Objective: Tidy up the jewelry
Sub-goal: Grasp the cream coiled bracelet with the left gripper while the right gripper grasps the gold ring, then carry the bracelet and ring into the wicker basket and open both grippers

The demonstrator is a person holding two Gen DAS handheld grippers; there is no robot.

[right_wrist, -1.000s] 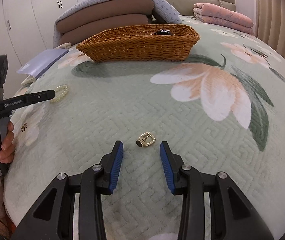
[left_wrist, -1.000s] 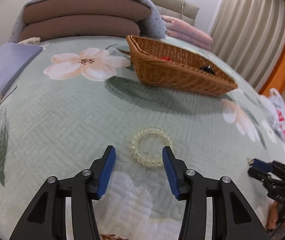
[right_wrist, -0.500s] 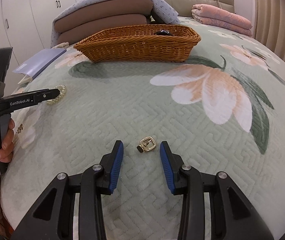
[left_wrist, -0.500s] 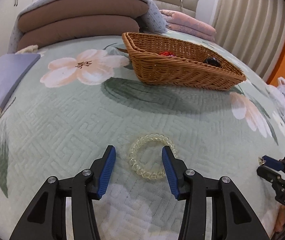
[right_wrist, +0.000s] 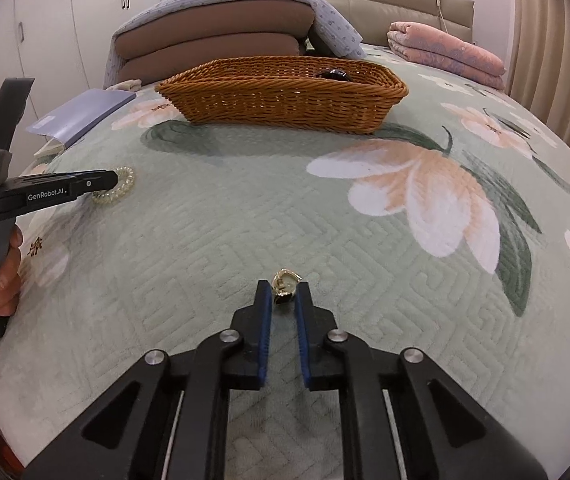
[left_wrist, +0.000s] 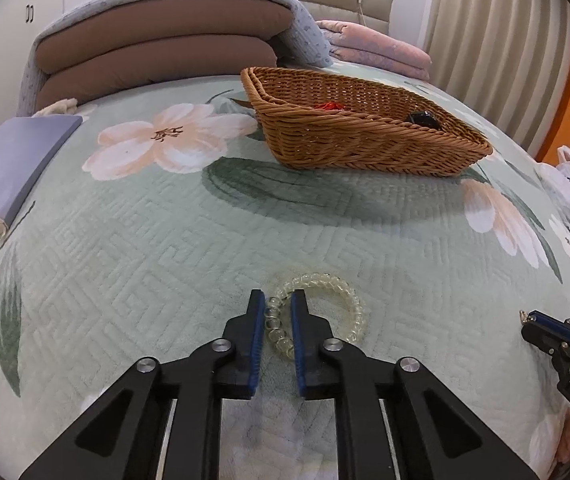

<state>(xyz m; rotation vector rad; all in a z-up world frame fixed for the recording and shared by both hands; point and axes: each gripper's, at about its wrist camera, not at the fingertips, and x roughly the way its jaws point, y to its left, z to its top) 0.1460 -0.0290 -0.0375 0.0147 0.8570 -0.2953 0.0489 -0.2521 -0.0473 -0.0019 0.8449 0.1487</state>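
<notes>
While both blue-padded tools pinch jewelry lying on the bed, the wicker basket waits farther up the quilt.

Seen from the left wrist, the left hand-held gripper (left_wrist: 278,312) has just closed its jaws onto the near-left arc of a clear beaded bracelet (left_wrist: 339,294), which lies flat on the green floral quilt (left_wrist: 133,240); beyond it the wicker basket (left_wrist: 365,136) holds a red item (left_wrist: 329,106) and a dark item (left_wrist: 421,118), and the other tool shows at the right edge. Seen from the right wrist, the right hand-held gripper (right_wrist: 283,296) has likewise just closed, clamped on a small gold ring (right_wrist: 284,280) resting on the quilt, well short of the basket; at far left, a hand (right_wrist: 3,276) grips the left tool's handle beside the bracelet.
</notes>
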